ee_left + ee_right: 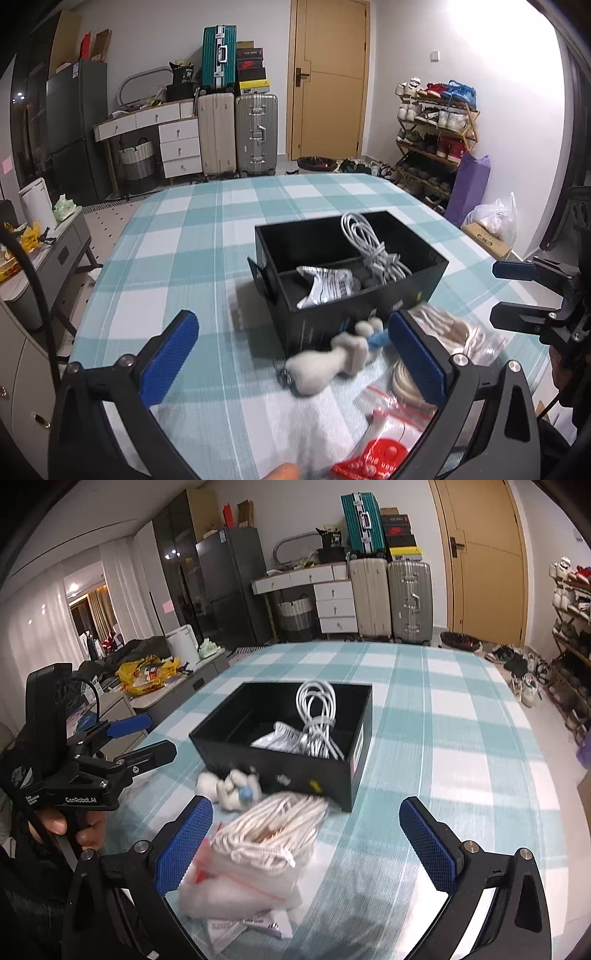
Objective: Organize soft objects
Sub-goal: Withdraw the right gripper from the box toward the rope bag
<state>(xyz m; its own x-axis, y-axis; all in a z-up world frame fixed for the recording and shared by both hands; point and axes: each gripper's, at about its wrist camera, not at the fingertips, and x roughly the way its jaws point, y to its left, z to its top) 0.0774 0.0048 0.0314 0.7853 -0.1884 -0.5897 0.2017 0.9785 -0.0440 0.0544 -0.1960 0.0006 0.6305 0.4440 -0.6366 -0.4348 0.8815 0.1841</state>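
Blue-padded left gripper (293,360) gapes wide, empty; a small plush toy (332,358) lies between its pads on the checked cloth (177,240). Right gripper (306,845), equally wide, frames a bagged rope coil (269,834). At 12 o'clock, black box (221,723) holds white cable (317,716).

Your left gripper (293,360) and right gripper (306,843) are black frames with blue cross-hatched pads (183,843) and silver screws behind them. White "GenRobot.AI" lettering marks the left one's body, with a black cable beside it.
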